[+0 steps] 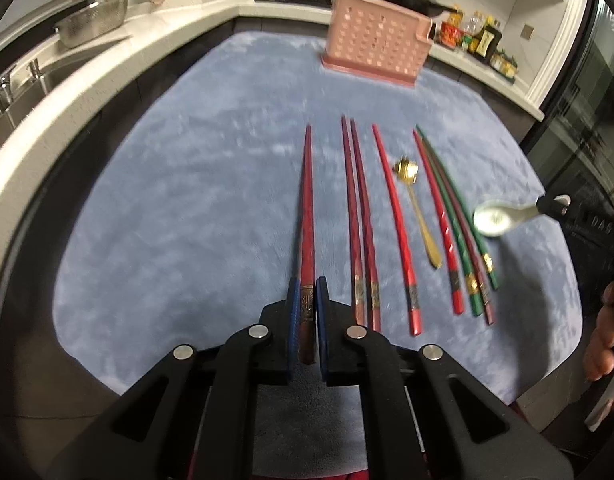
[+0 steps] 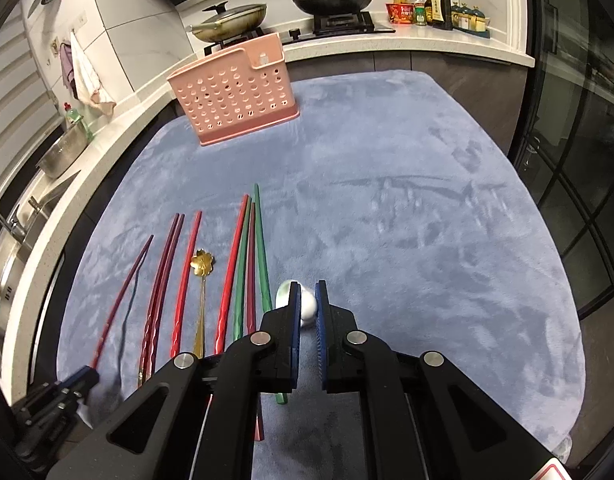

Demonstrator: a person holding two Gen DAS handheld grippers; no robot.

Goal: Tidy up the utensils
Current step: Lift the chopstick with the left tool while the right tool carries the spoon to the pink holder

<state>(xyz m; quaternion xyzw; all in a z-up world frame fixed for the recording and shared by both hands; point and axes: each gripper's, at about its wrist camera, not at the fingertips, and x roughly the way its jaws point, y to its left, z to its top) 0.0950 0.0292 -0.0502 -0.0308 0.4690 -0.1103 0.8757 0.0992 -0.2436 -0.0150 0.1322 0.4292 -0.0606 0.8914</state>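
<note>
Lifting dark red wooden chopstick [image 1: 306,216] clamped in left gripper [image 1: 306,292], white ceramic spoon [image 2: 307,306] pinched in right gripper [image 2: 307,300]. Next, probably carrying both to pink perforated plastic holder [image 2: 235,96]

A wide bare stretch of the blue mat [image 2: 407,208] is left open right of the chopstick row [image 2: 243,264]. The far edge is blocked only by the upright pink basket [image 2: 235,96].

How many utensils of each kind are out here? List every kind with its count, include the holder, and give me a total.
Chopsticks: 8
Spoons: 2 (gold spoon, pale spoon)
Pink basket: 1
Total: 11
</note>
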